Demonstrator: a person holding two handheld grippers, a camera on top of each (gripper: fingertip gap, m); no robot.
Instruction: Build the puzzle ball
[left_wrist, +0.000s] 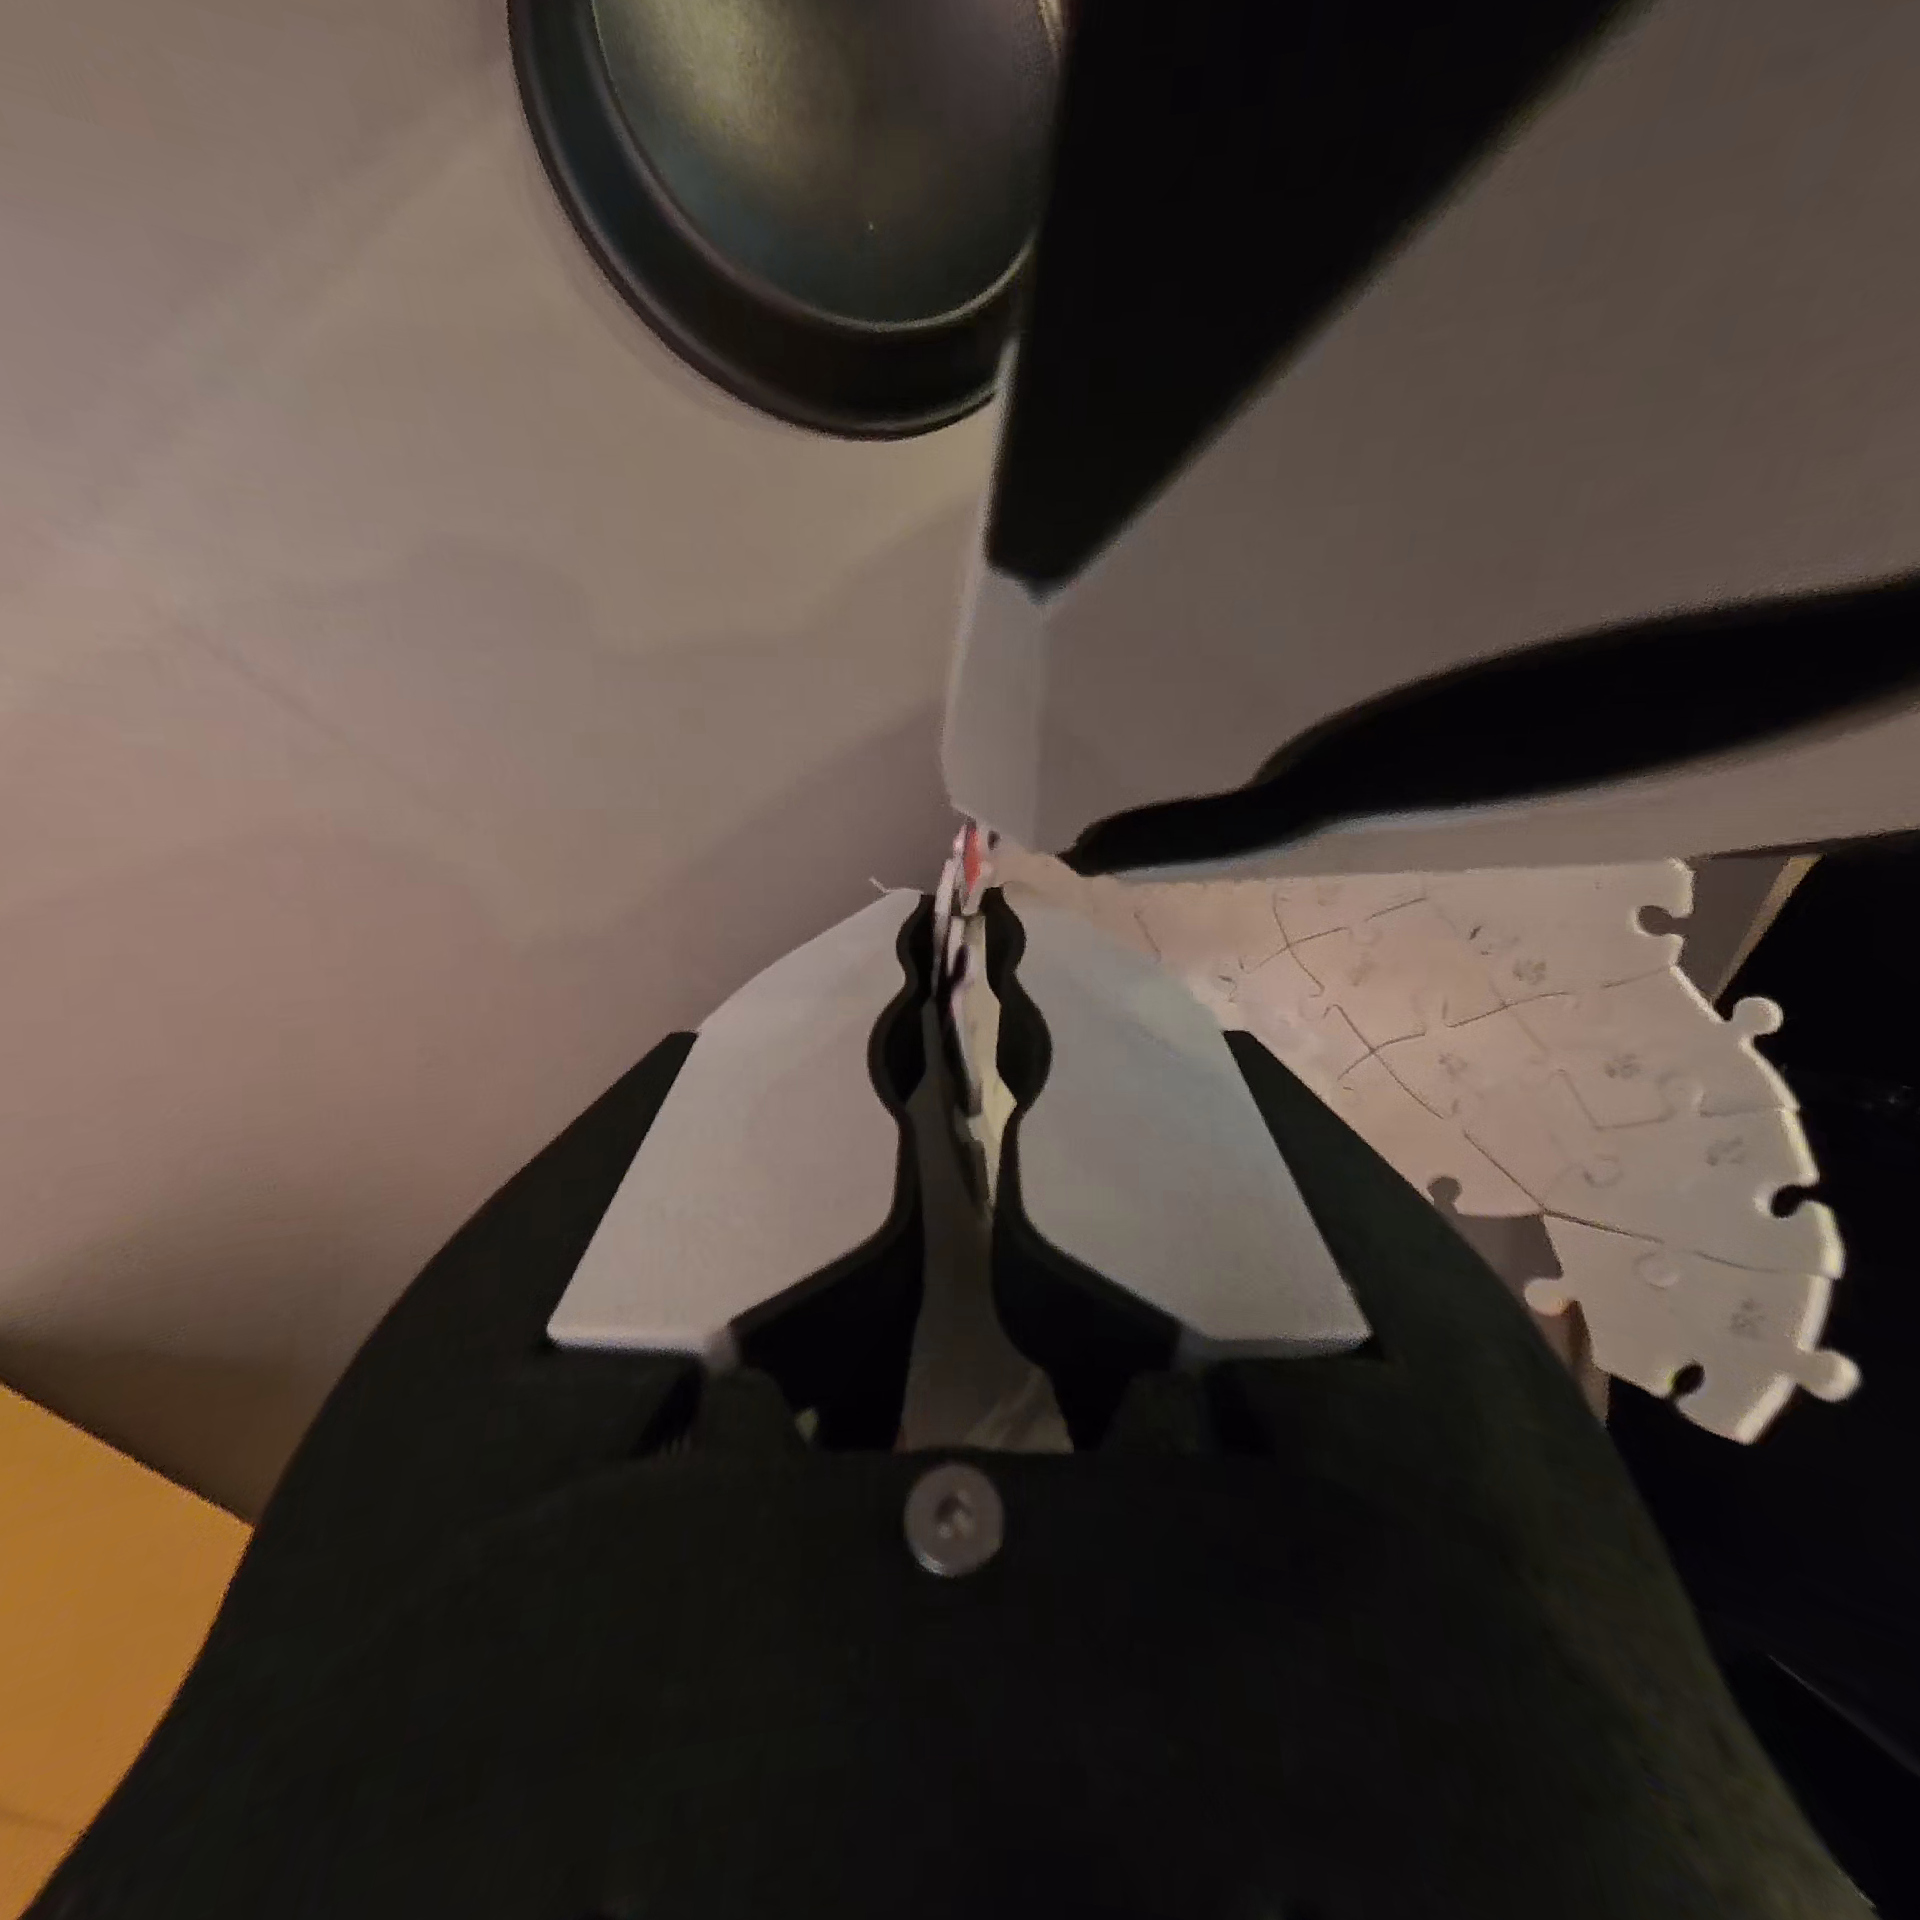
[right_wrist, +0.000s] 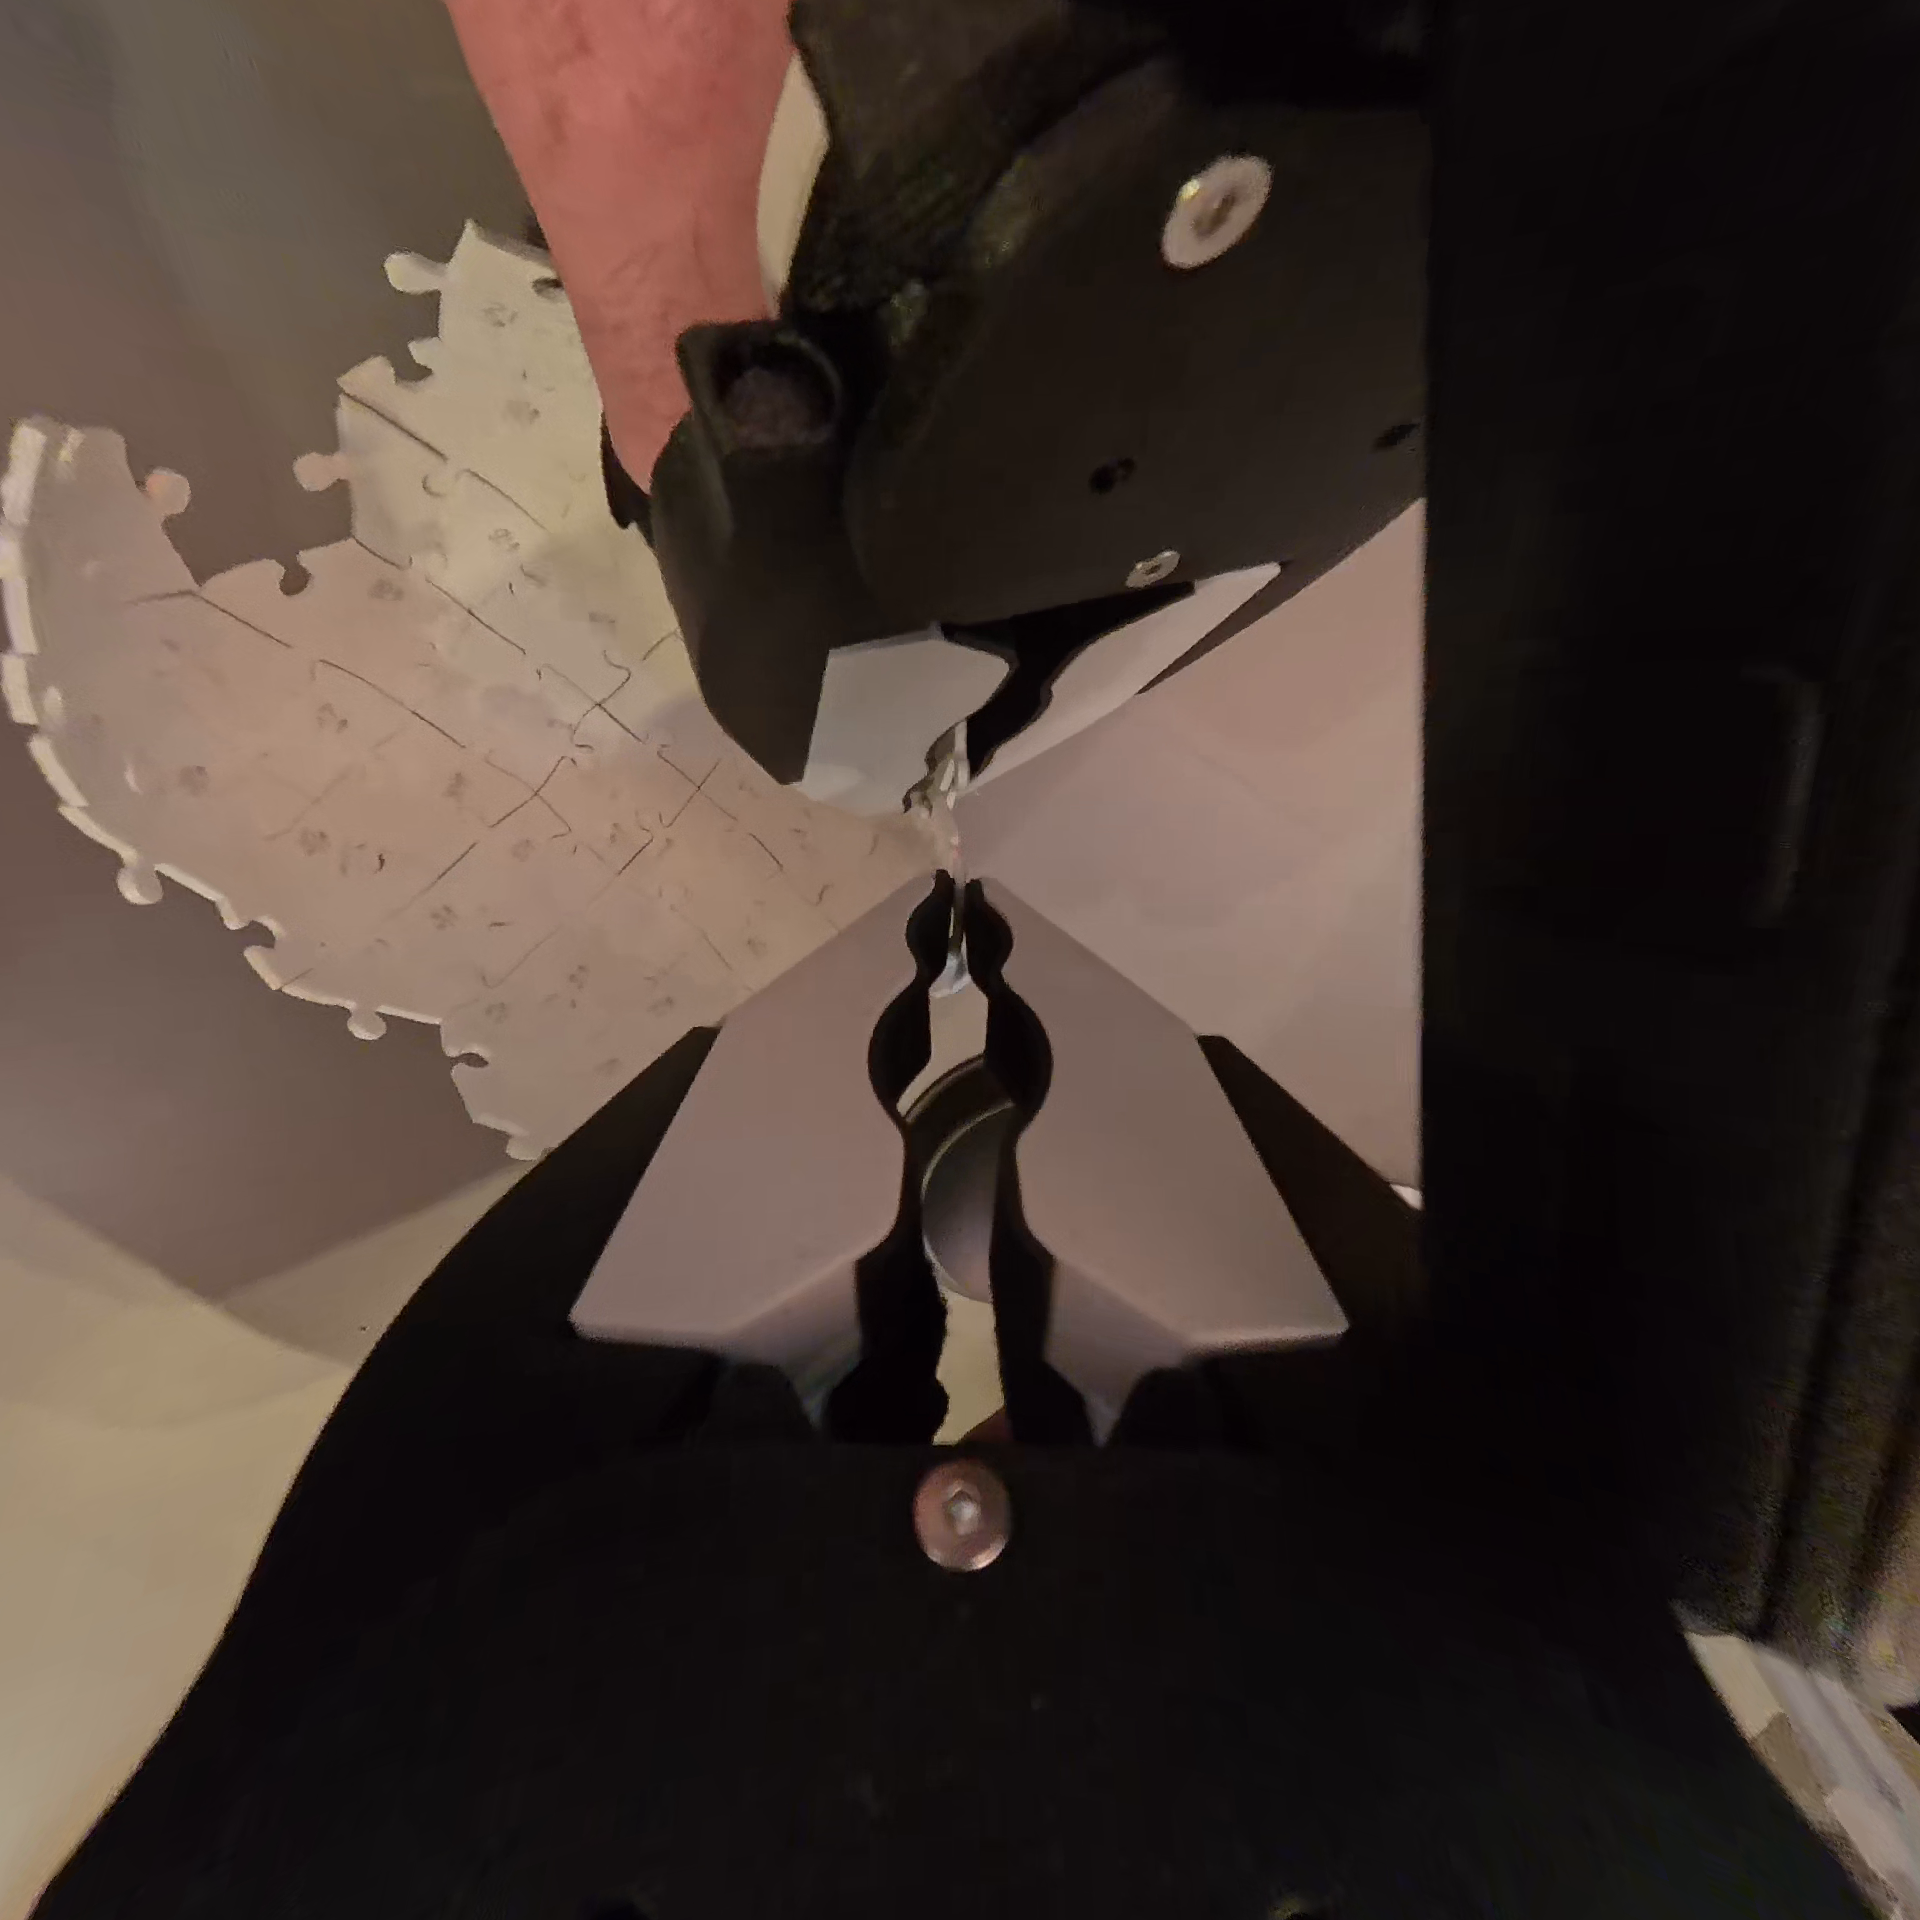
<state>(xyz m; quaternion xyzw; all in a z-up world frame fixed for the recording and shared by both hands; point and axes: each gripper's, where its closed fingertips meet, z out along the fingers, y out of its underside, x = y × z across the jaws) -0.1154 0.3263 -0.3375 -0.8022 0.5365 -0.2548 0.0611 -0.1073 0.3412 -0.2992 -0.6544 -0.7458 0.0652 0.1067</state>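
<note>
Progress, judged from the present state: the puzzle ball (right_wrist: 416, 790) is partly built. A curved shell of many joined pale pieces fills the left and centre of the right wrist view, with knobs and notches open all along its outer rim. I take the sphere to be well short of closed, and how many pieces are left cannot be told from here.

In that same view, my right claw (right_wrist: 954, 914) at centre is pressed together on a thin edge at the shell's narrow end. Just above it my left claw (right_wrist: 951, 758) comes down from the upper right, and a hand (right_wrist: 644, 197) shows behind it.

In the left wrist view, my left claw (left_wrist: 961, 914) at centre is pinched on a thin piece edge-on, one that shows a trace of red. The right claw (left_wrist: 997, 831) reaches in from the upper right and meets it there. The shell fans out to the right.

Surroundings: a dark round disc (left_wrist: 790, 208) sits at upper left, and an orange surface (left_wrist: 94, 1558) at lower left. Nothing blocks the joint, but both claws crowd it closely.
</note>
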